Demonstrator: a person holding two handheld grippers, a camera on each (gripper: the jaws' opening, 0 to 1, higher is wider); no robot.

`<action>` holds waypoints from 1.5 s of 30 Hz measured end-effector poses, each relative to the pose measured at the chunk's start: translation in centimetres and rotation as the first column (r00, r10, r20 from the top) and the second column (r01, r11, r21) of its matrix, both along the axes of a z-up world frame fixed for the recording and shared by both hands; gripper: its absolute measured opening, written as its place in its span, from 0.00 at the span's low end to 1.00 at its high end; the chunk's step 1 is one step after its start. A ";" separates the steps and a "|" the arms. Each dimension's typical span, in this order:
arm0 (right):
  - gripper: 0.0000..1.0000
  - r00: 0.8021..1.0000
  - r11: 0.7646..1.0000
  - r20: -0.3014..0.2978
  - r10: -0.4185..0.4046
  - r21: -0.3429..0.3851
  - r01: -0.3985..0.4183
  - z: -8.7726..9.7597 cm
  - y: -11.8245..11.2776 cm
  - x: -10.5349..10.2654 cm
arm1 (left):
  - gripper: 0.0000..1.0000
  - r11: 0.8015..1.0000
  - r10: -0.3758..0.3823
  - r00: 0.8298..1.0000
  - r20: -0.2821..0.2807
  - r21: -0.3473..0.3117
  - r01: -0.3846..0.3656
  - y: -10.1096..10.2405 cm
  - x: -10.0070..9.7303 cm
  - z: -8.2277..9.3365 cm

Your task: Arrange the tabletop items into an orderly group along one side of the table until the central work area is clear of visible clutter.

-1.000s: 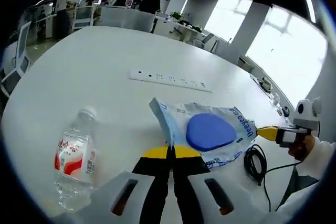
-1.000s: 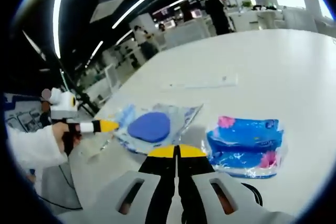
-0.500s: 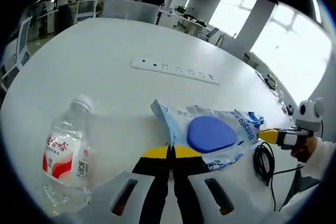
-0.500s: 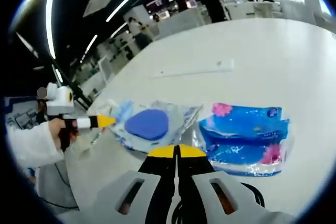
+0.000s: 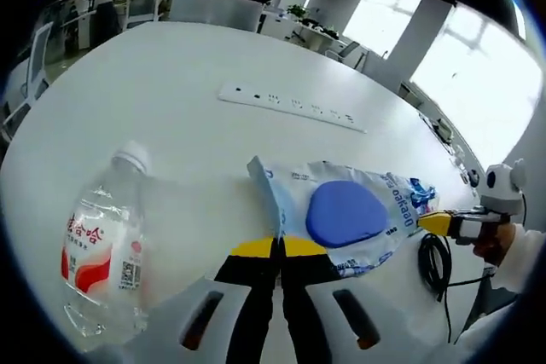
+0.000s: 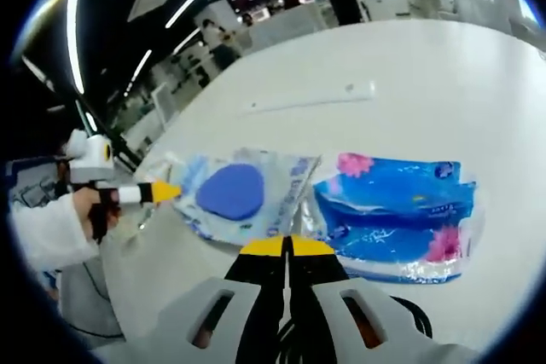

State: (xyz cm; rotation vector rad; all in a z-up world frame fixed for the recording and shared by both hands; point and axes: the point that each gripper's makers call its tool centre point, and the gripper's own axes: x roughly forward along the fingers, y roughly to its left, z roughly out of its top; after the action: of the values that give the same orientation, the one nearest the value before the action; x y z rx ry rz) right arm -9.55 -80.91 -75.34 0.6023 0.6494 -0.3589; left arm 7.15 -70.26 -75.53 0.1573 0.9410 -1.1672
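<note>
Left gripper view: left claw point(image 5: 277, 249) pinched shut, at near edge of clear pouch with blue disc point(image 5: 345, 215) on white desk point(image 5: 171, 100); water bottle point(image 5: 98, 249) lies alongside. Right gripper view: right claw point(image 6: 288, 247) likewise closed, empty, near blue tissue pack point(image 6: 394, 217).

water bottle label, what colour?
Red and white label on the clear water bottle, best in the left gripper view.

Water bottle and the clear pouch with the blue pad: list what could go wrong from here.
The water bottle lies on its side near the table edge, so a nudge may roll it off. The pouch is thin and may slip from the shut left gripper. The black cable beside it could snag the right gripper.
</note>
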 end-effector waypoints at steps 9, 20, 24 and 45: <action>0.00 0.999 1.000 -0.035 0.024 -0.002 -0.025 -1.0 0.2 -0.3 | 0.00 0.999 0.031 0.999 -0.021 0.030 -0.031 0.5 -0.1 -1.4; 0.00 0.998 0.999 -0.063 0.032 0.000 -0.032 -2.1 0.3 -0.5 | 0.00 0.999 0.022 1.000 0.011 0.036 -0.023 0.4 -0.2 -1.5; 0.00 0.997 0.999 -0.070 0.037 -0.003 -0.037 -2.3 0.3 -0.5 | 0.00 0.999 0.026 1.000 0.010 0.035 -0.026 0.4 -0.1 -1.5; 0.00 0.998 0.984 0.047 0.048 -0.175 -0.039 6.0 -0.4 -1.9 | 0.00 0.999 0.043 0.999 0.026 0.028 -0.044 0.4 -0.2 -1.5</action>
State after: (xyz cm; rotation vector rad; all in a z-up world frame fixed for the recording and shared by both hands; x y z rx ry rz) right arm -11.47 -81.26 -69.36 0.4290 0.5744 -0.3538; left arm 6.97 -69.90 -77.05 0.1733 0.9349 -1.1095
